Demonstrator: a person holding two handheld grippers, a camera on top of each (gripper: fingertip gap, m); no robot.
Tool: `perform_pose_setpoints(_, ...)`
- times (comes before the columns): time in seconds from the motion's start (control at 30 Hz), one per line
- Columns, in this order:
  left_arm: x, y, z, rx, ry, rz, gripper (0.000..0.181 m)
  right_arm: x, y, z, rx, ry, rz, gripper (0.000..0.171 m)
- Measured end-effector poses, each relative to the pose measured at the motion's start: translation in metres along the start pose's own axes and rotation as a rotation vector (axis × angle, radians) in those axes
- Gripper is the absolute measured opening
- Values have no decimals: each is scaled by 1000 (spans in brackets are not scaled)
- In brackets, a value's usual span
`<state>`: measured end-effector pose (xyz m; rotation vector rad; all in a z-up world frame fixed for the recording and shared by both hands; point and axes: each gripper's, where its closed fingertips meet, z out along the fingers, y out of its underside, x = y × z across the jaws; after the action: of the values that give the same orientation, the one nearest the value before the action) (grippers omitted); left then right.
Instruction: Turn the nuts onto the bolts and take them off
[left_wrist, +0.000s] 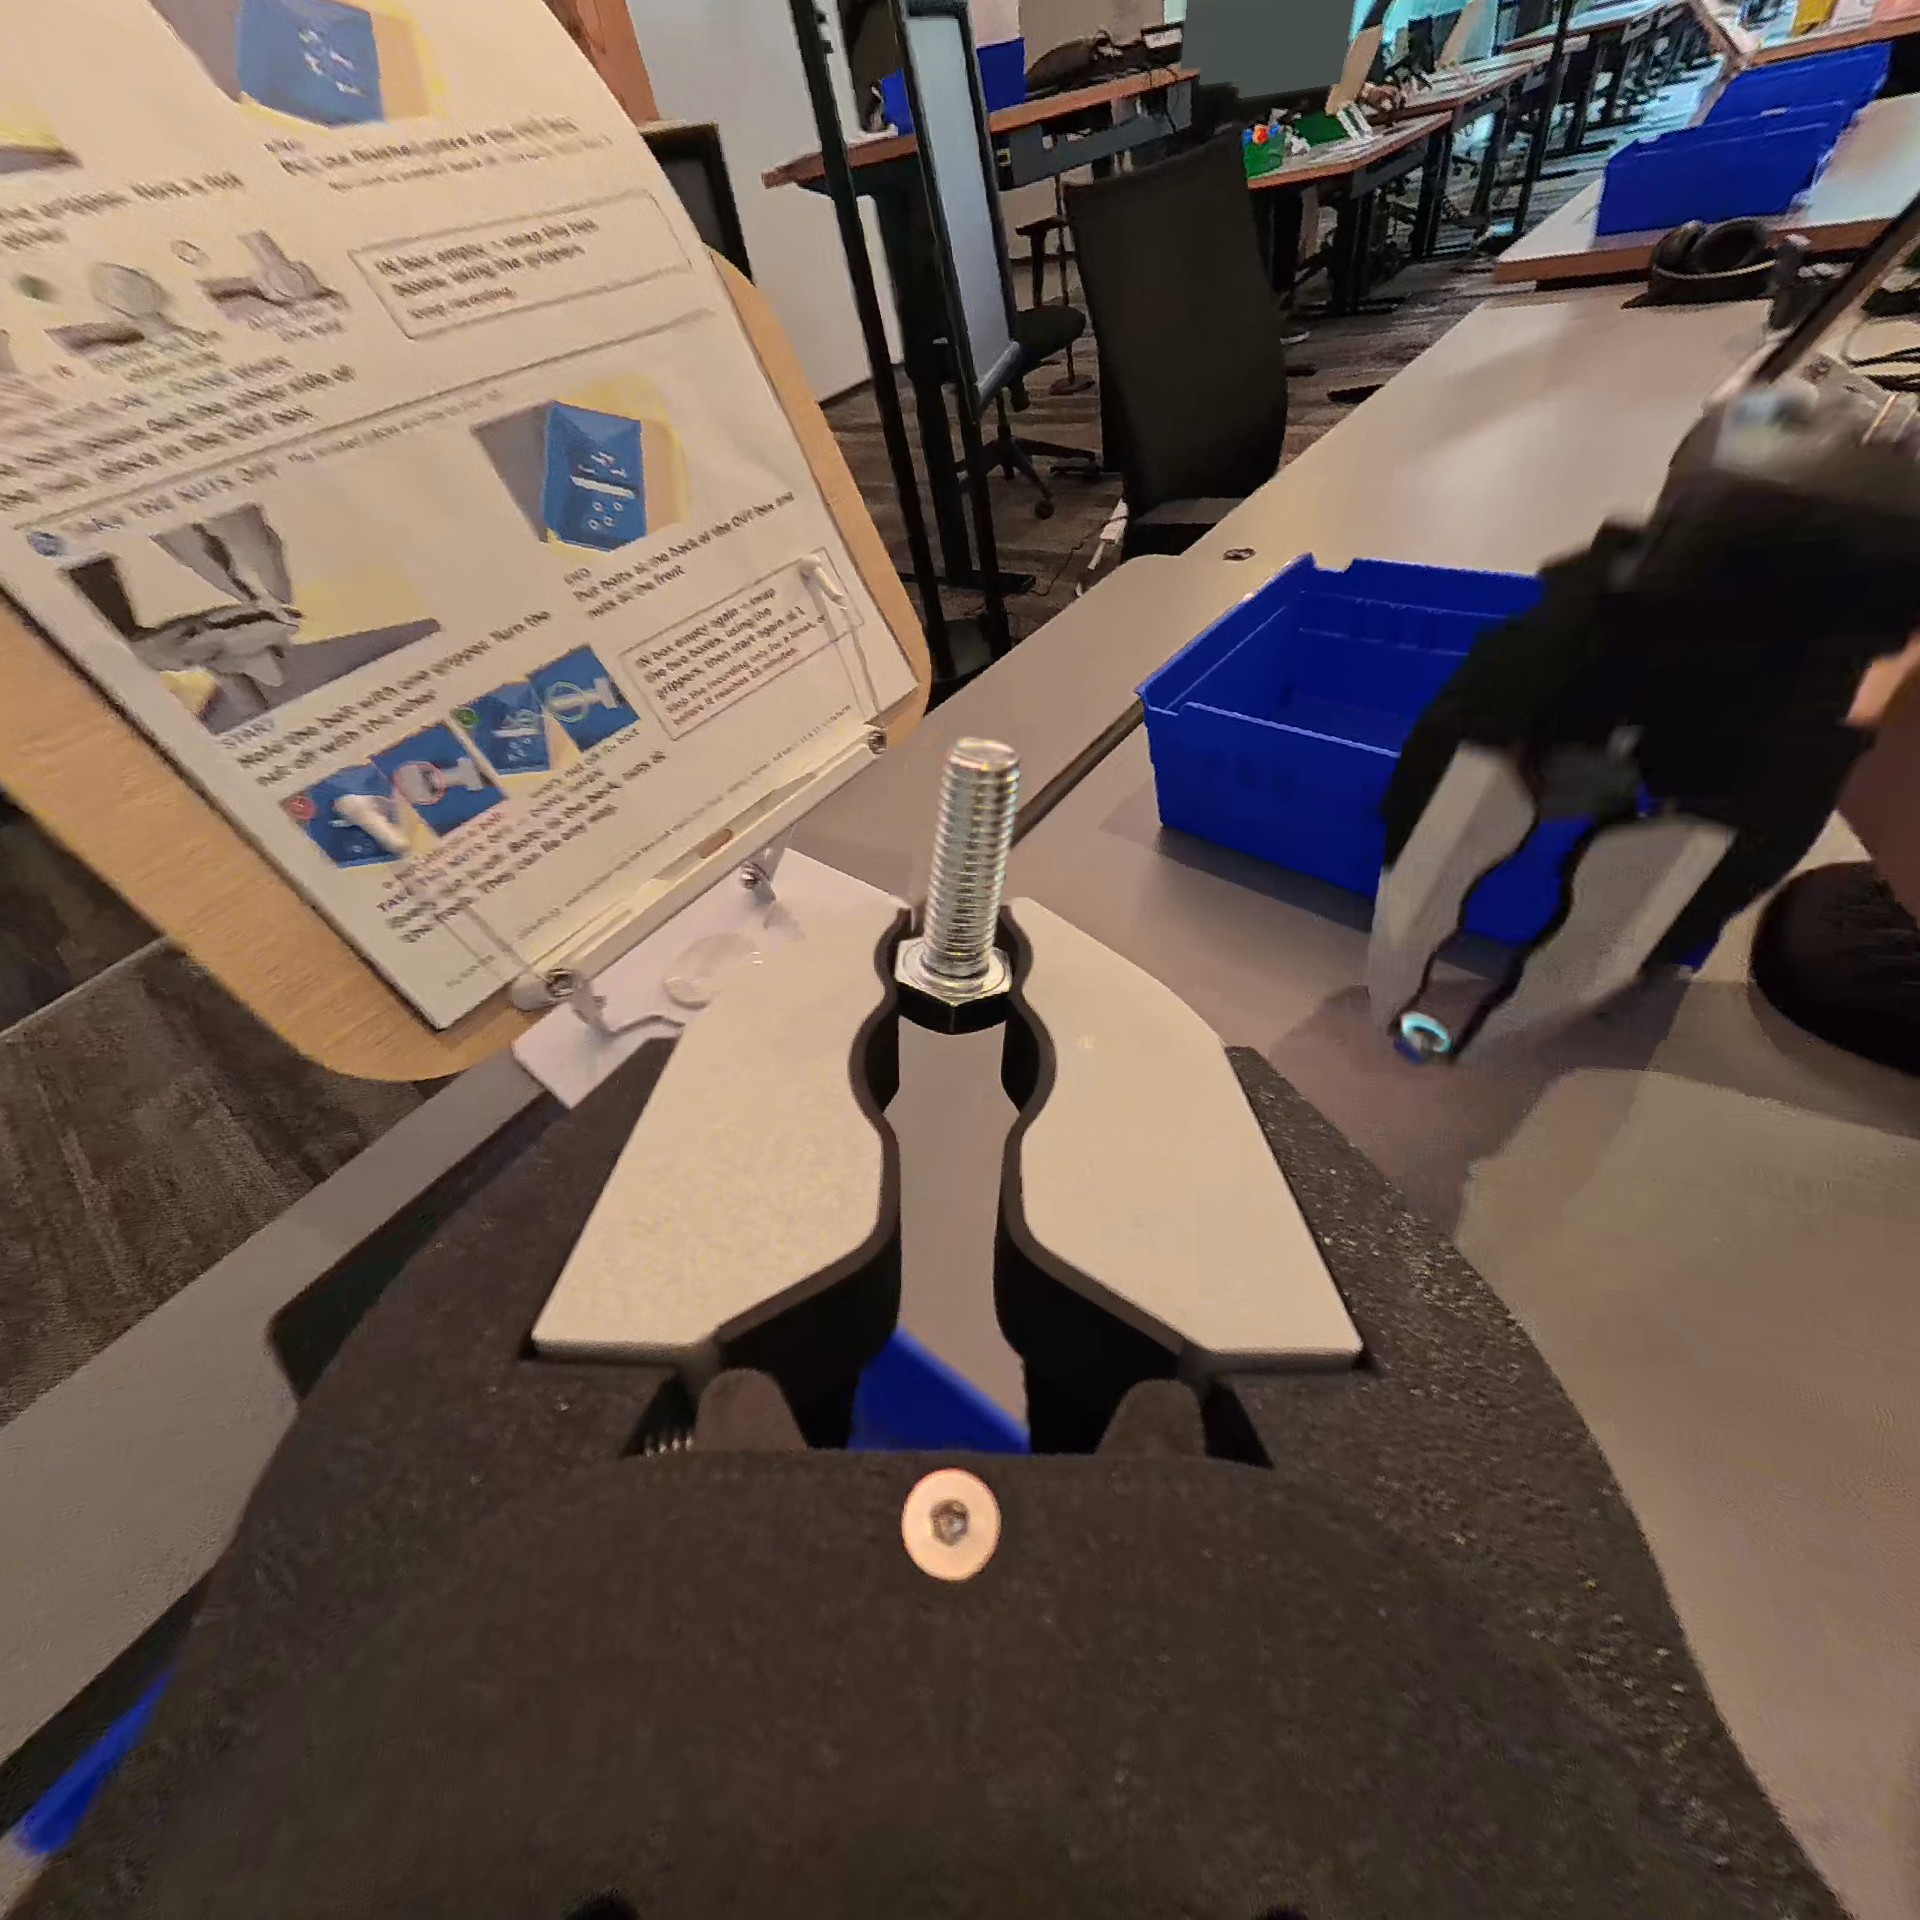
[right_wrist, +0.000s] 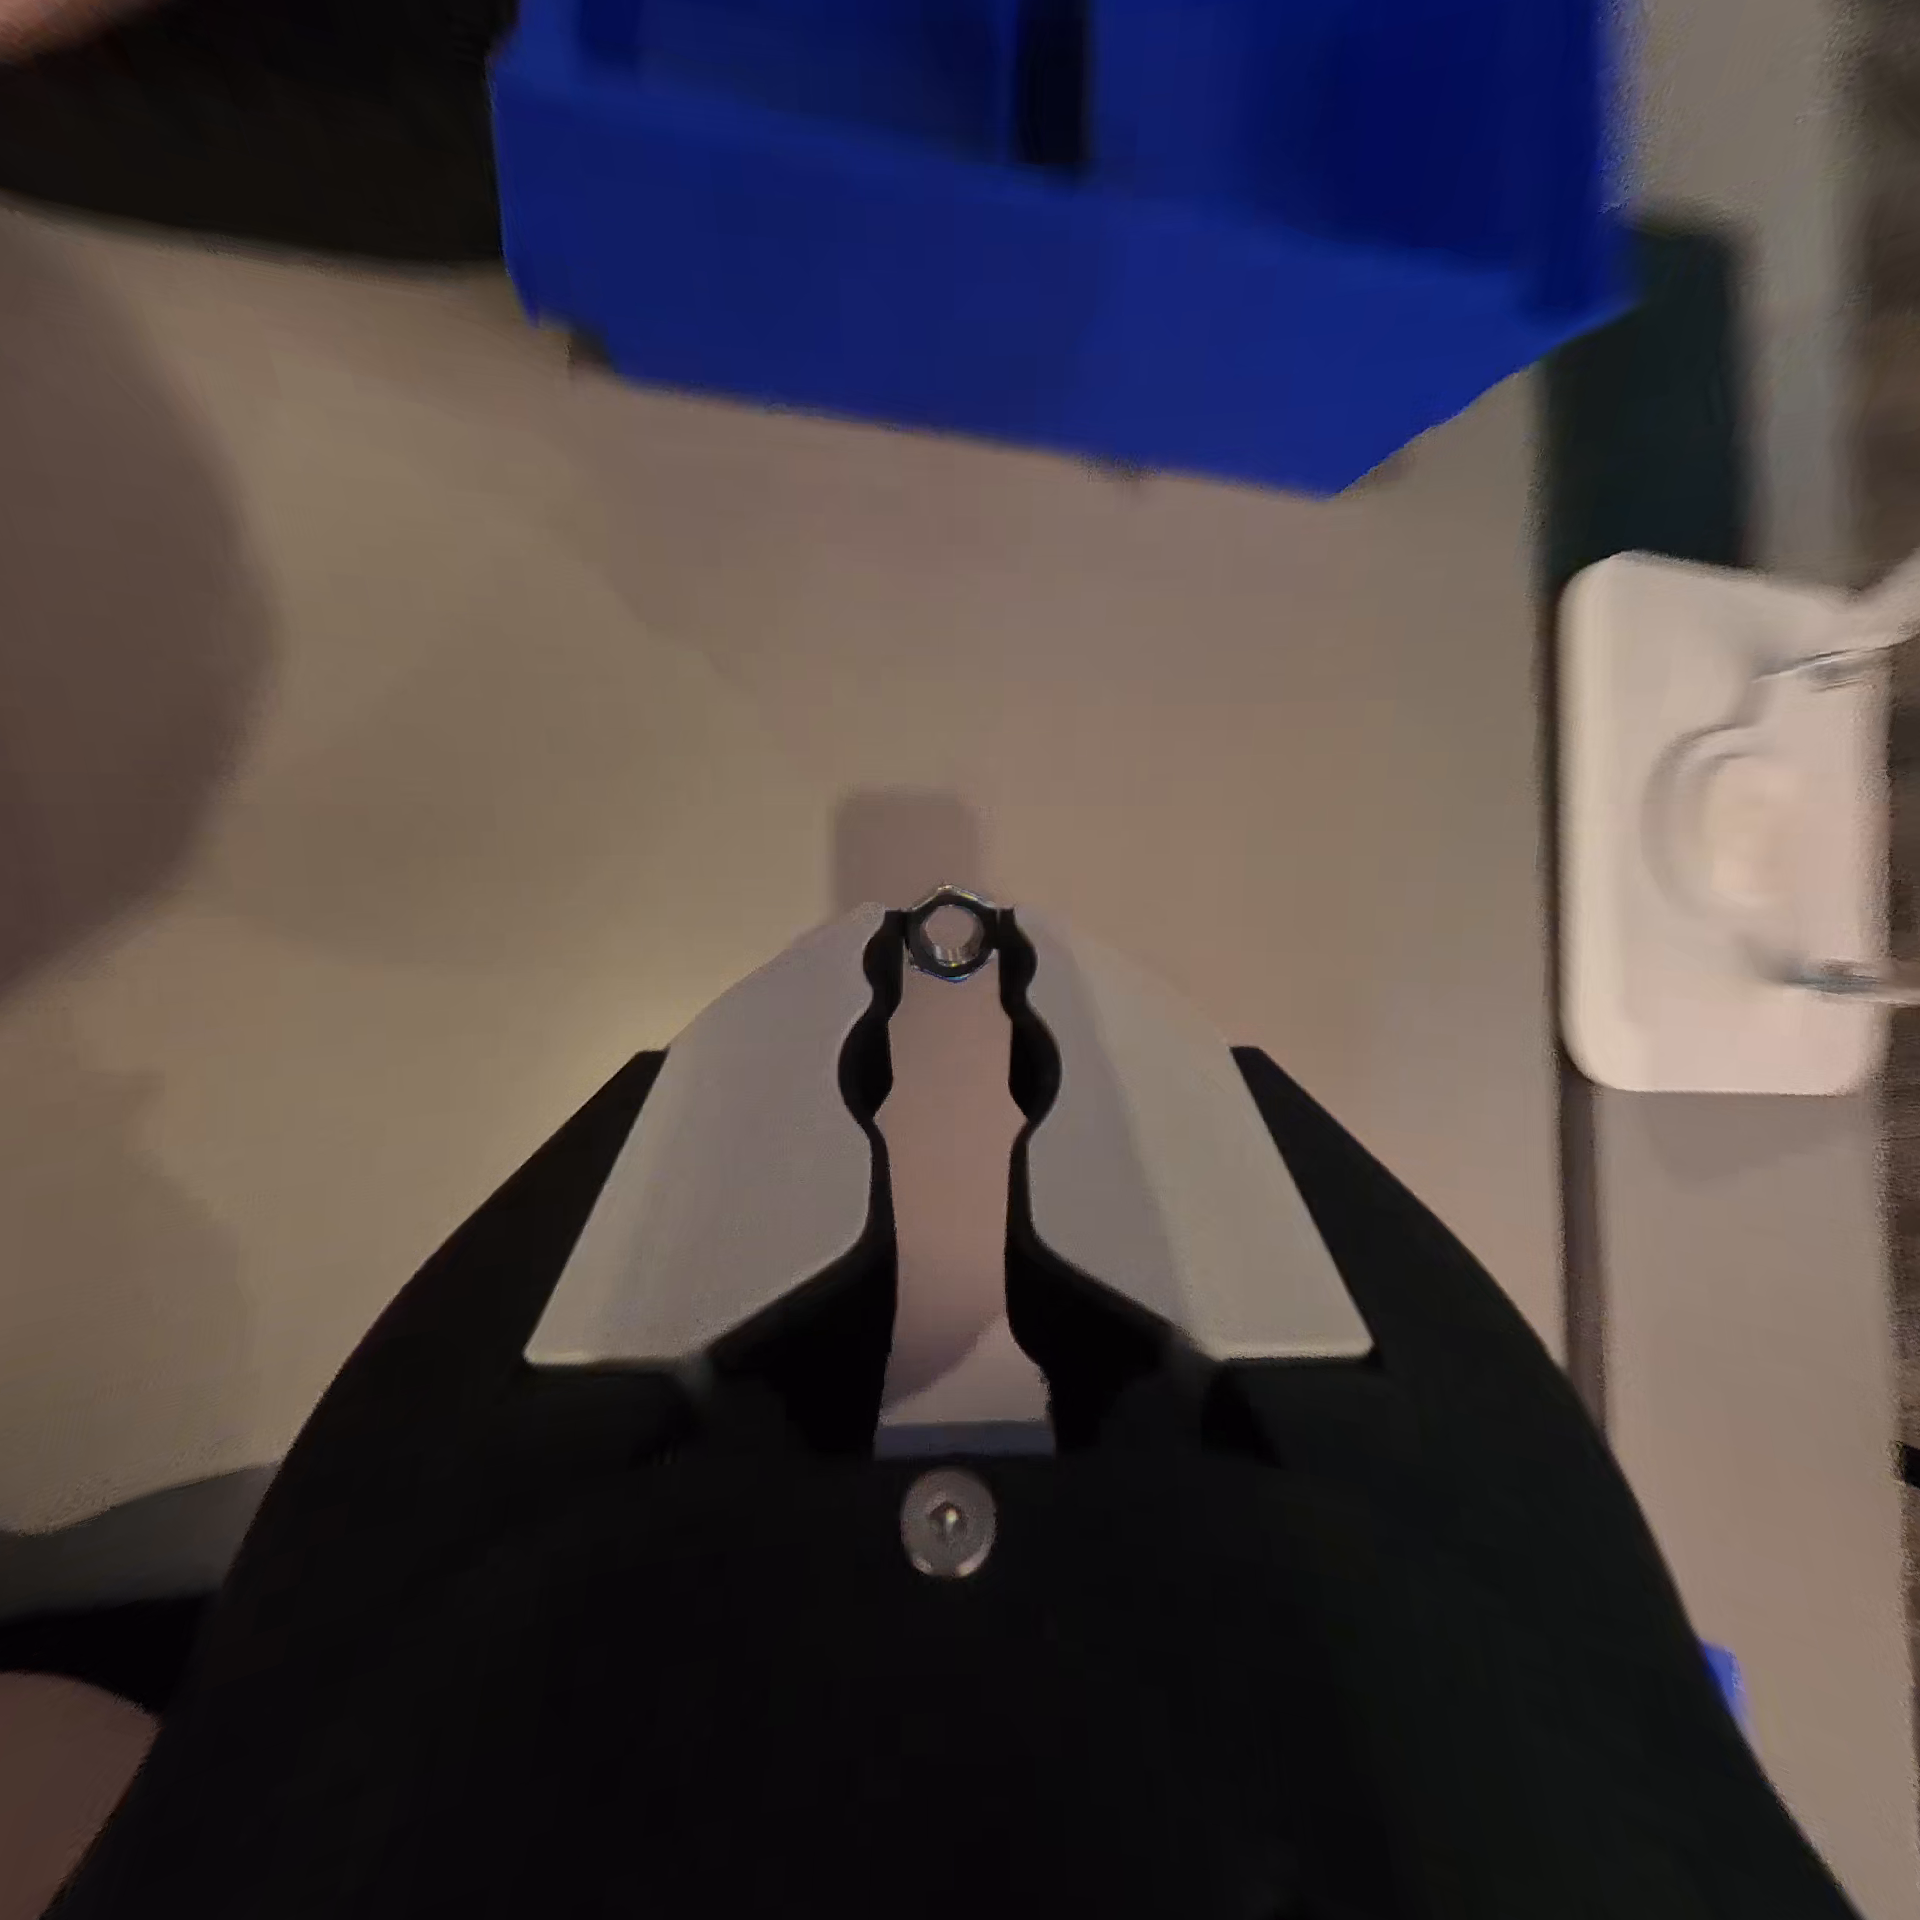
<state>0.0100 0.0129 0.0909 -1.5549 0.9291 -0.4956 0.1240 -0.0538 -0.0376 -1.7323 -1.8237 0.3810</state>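
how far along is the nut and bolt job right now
Done: the left hand-held gripper is shut on the bolt by its hex head, thread upright and bare, and the right hand-held gripper is shut on a nut, over the table beside the blue bin. In hand: nut and bolt are apart, not yet meeting. Left: either threading the nut on or binning both; the pictures don't show which.

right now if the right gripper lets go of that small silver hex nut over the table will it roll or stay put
The small silver hex nut looks rigid metal, so it would likely bounce, not deform. Its flat faces probably stop any long roll. Pinched only at the right gripper tips, it may slip easily.
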Motion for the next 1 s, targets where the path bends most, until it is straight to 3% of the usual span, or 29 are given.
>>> perform_pose_setpoints(0.17,62,15,51,-55,181,28,14,23,-37,-96,373,201,92,18)
perform_pose_setpoints(0.27,102,24,72,-91,286,67,14,21,-52,-124,529,210,81,18)
perform_pose_setpoints(0.57,139,41,83,-178,346,211,14,12,-45,-81,341,180,-26,19)
perform_pose_setpoints(1.0,152,63,80,-289,390,356,14,-4,-36,-64,223,145,-139,19)
